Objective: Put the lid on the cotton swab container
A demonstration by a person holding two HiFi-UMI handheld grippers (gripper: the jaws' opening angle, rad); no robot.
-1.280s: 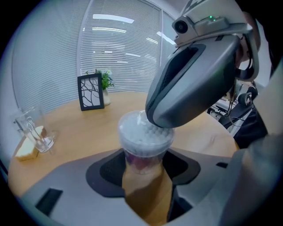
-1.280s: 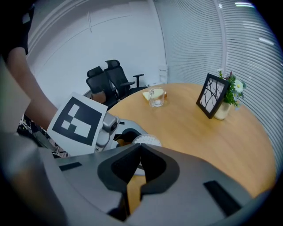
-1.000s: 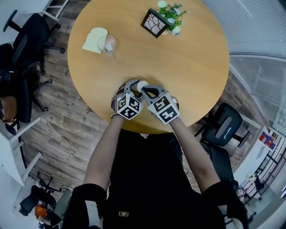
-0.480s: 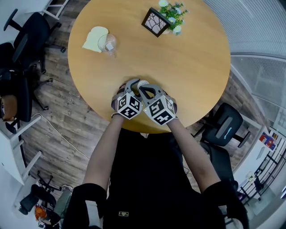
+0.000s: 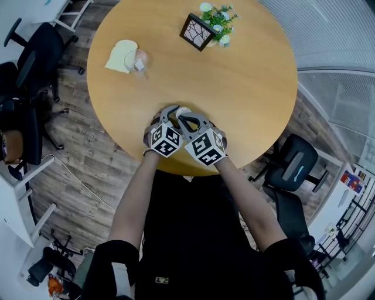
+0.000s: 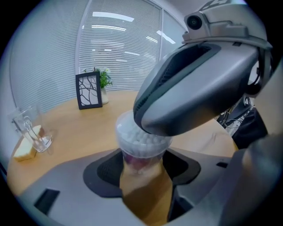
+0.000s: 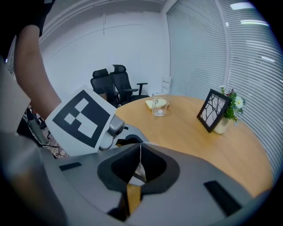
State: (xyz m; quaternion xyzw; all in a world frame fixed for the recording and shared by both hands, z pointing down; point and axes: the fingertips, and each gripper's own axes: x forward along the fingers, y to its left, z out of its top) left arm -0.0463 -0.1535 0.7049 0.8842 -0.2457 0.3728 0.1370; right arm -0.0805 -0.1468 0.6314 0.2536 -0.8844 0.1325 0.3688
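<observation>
Cotton swab container (image 6: 140,142), a clear round tub packed with white-tipped swabs, is standing upright on the round wooden counter (image 5: 252,88), close to the edge nearest the person. The left gripper (image 5: 169,112) is clamping it: in the left gripper view its dark pads (image 6: 108,167) are pressing on the lower wall of the tub from either side. The right gripper (image 7: 140,153) is reaching in from the right and lying over the top of the tub, covering most of the swab tips. Its jaws are standing almost together, pinching a thin clear piece that is showing edge-on between them, apparently the lid (image 7: 139,175). Whether that piece is seated on the tub's rim cannot be told, since the gripper body is hiding the rim. In the head view the marker cubes of the two grippers are sitting side by side, nearly touching, just inside the counter's edge.

Well apart from the tub, toward the far left of the counter, a clear glass (image 5: 139,60) is standing just beside a pale yellow piece (image 5: 120,55). At the far side a dark framed picture (image 5: 196,31) with a branch pattern is leaning upright, with a small flowering plant (image 5: 218,17) right behind it. Black office chairs (image 5: 35,53) are standing on the wood floor to the left.
</observation>
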